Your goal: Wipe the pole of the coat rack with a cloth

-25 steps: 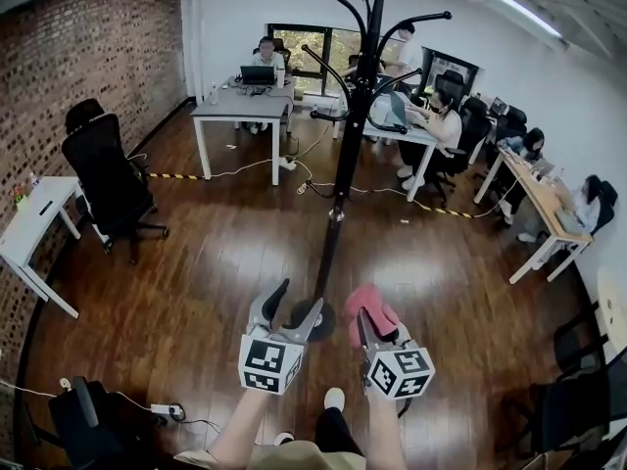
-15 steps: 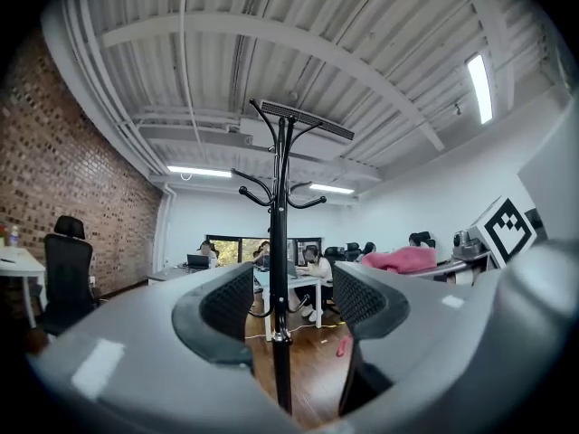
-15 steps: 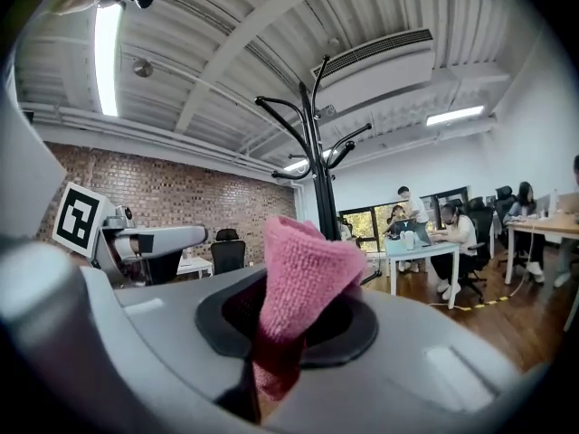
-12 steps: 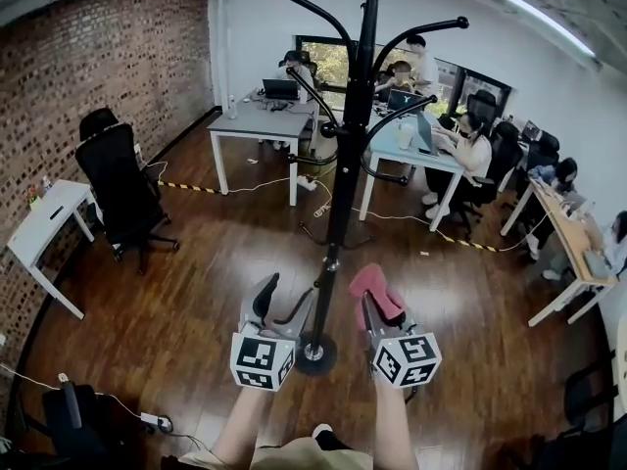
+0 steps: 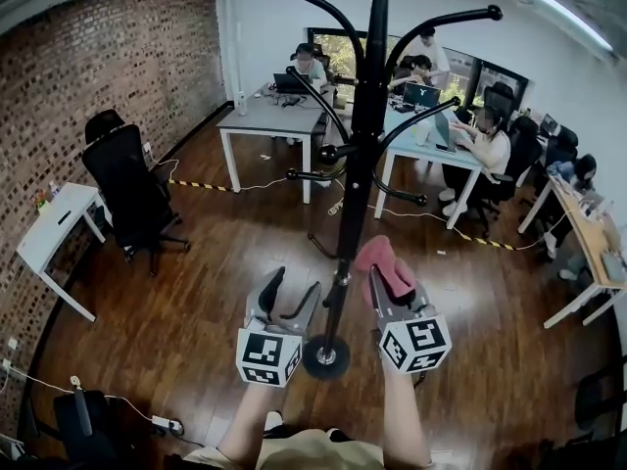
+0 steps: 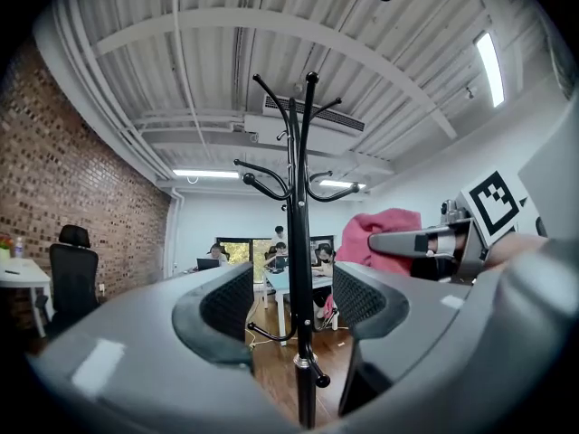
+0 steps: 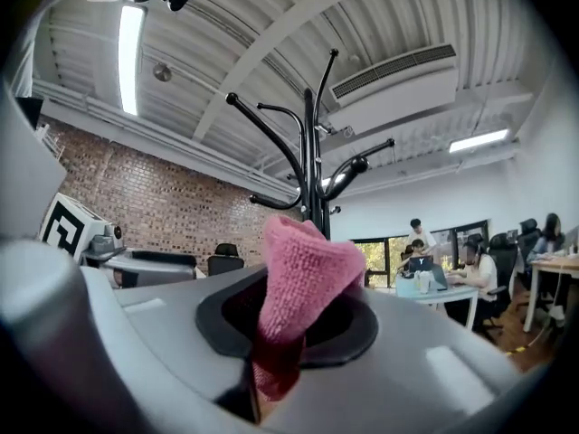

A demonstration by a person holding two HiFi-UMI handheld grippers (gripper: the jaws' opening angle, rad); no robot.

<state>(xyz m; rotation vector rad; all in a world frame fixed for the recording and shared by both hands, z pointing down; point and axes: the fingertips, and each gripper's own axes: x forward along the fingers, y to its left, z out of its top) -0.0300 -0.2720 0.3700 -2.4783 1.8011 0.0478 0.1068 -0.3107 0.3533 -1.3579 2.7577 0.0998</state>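
Between the two tongs, just ahead of their tips: tall black metal pole of the coat rack (image 5: pixel 353 194), upright on its round black base (image 5: pixel 326 356) on the dark wooden floor (image 5: pixel 196 292). Left tongs (image 5: pixel 292 290) spread apart and holding nothing, pole framed in the gap between the ribbed pads, no contact to be made out. Right tongs (image 5: pixel 384 284) closed tight on a folded pink terry cloth (image 5: pixel 385 260), a rounded wad of it poking out past the tips, close beside the lower pole on its right yet apparently not pressed to it. Judged progress: barely at the start, cloth in the grip and near the pole, no wiping contact visible, whole length left to do, from just above the base up to the curved black hooks (image 5: pixel 318 8) well above both tongs. Likely next: left tongs to steady the pole, right tongs to press the cloth on and run it along. In the way: short lower pegs (image 5: pixel 309 176) jutting from the pole above the tongs, liable to snag the cloth on an upward stroke. Far beyond the tongs, well clear: black swivel chair (image 5: pixel 127 189) off to the left, white benches (image 5: pixel 265 117) with seated people at laptops, red brick wall (image 5: pixel 88 76).
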